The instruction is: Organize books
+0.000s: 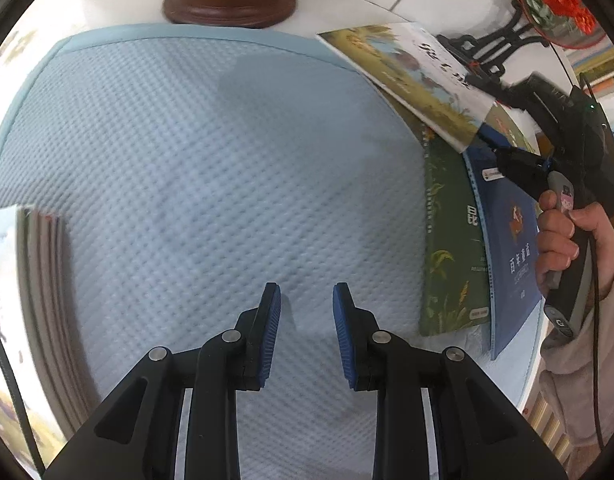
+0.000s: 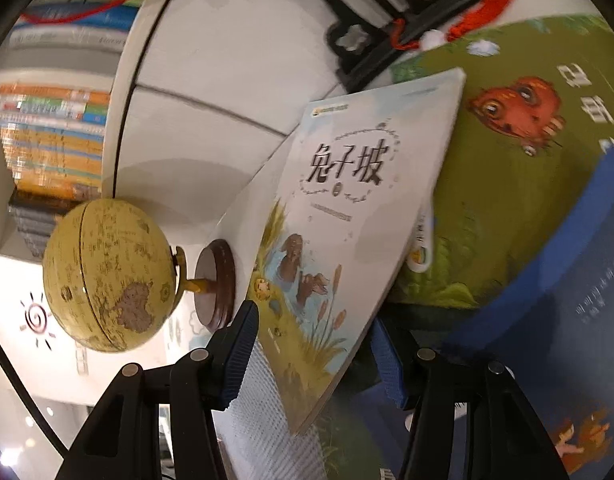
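**White picture book sitting between the right jaws, left jaws empty over the mat**

The right gripper [image 2: 313,354] is reaching at a white picture book [image 2: 347,216] with a rabbit and reeds drawn on its cover. The book's lower corner is lying between the two blue pads, with a gap showing on either side of it, so the jaws are standing apart around the book rather than pressing on it. The book is tilting up off the pile, its far edge raised above a green book [image 2: 507,208] with an orange creature on it. A dark blue book [image 2: 555,320] is lying just beside, partly over the green one.

In the left wrist view, the same white picture book [image 1: 407,76] is showing lifted at an angle at the right edge of the light blue mat [image 1: 211,152], with the right gripper [image 1: 489,140] at its corner and a hand [image 1: 563,236] gripping the handle. The green book [image 1: 451,240] and the dark blue book [image 1: 511,248] are lying side by side below it.

The left gripper [image 1: 307,308] is hovering over bare mat, its jaws a little apart and holding nothing. A stack of books [image 1: 35,300] is lying at the left edge, well apart from those jaws. A globe [image 2: 107,276] on a wooden base [image 1: 231,0] is standing at the mat's far edge.
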`<state>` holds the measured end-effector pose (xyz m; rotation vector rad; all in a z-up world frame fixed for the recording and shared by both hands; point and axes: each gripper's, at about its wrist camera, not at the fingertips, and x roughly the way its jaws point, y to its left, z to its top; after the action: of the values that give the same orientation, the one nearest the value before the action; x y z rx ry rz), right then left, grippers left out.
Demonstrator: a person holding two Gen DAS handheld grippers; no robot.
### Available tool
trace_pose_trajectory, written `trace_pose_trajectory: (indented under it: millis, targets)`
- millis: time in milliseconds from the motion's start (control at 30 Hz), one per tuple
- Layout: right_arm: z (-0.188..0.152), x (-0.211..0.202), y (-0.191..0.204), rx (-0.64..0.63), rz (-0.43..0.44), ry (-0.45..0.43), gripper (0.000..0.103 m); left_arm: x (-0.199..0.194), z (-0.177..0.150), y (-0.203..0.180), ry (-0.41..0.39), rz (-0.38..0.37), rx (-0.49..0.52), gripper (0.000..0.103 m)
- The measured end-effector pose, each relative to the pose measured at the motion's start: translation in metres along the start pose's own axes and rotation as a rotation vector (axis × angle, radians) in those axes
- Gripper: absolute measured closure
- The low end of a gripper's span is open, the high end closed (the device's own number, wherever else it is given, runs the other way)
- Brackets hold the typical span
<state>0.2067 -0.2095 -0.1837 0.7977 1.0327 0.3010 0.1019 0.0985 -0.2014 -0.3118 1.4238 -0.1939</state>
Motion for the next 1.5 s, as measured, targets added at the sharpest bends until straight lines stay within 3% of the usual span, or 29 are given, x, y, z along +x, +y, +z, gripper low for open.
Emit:
trace_pose_trajectory:
  millis: [33, 300, 433, 500, 633, 700, 800, 867, 900, 933, 1033, 1133, 1167, 1200, 1233, 1500]
  targets:
    - [-0.002, 0.005, 0.001, -0.014, -0.005, 0.024, 0.089, -0.001, -0.002, 0.003, -0.001, 0.002, -0.004, 0.079]
    - [-0.028, -0.006, 0.021, -0.094, 0.033, 0.044, 0.094, -0.022, -0.02, 0.027, -0.014, 0.011, -0.043, 0.078]
    - [-0.054, -0.021, 0.026, -0.128, 0.059, 0.114, 0.094, -0.03, -0.022, 0.034, -0.025, 0.011, -0.067, 0.078]
    - [-0.074, -0.031, 0.026, -0.148, 0.084, 0.156, 0.101, -0.035, -0.025, 0.036, -0.038, 0.009, -0.076, 0.078]
    - [-0.121, -0.046, 0.015, -0.205, 0.01, 0.226, 0.101, -0.045, -0.036, 0.043, -0.046, 0.006, -0.086, 0.079]
    - [-0.128, -0.049, 0.006, -0.189, -0.036, 0.218, 0.101, -0.047, -0.039, 0.041, -0.048, 0.007, -0.083, 0.078]
    - [-0.116, -0.043, -0.003, -0.084, -0.04, 0.192, 0.089, -0.05, -0.05, 0.038, -0.045, 0.005, -0.073, 0.078]
    - [-0.103, -0.037, -0.006, -0.013, -0.008, 0.143, 0.074, -0.052, -0.055, 0.036, -0.046, 0.004, -0.071, 0.078]
    - [-0.098, -0.032, -0.006, 0.003, -0.007, 0.135, 0.059, -0.054, -0.061, 0.037, -0.046, 0.002, -0.069, 0.078]
    - [-0.094, -0.026, -0.006, 0.022, -0.007, 0.134, 0.053, -0.054, -0.063, 0.036, -0.046, 0.003, -0.07, 0.078]
    - [-0.087, -0.002, -0.005, 0.07, 0.063, 0.143, 0.053, -0.059, -0.077, 0.046, -0.046, 0.013, -0.081, 0.078]
    - [-0.083, 0.018, 0.007, 0.099, 0.13, 0.098, 0.053, -0.063, -0.091, 0.062, -0.042, 0.025, -0.118, 0.078]
    - [-0.082, 0.023, 0.009, 0.101, 0.125, 0.102, 0.057, -0.063, -0.094, 0.067, -0.041, 0.028, -0.127, 0.078]
    - [-0.082, 0.028, 0.011, 0.092, 0.11, 0.109, 0.082, -0.065, -0.097, 0.075, -0.041, 0.032, -0.148, 0.078]
    - [-0.082, 0.035, 0.013, 0.079, 0.115, 0.123, 0.095, -0.066, -0.099, 0.081, -0.04, 0.035, -0.163, 0.078]
    - [-0.122, 0.036, 0.037, 0.037, 0.205, 0.171, 0.098, -0.081, -0.107, 0.104, -0.07, 0.045, -0.214, 0.078]
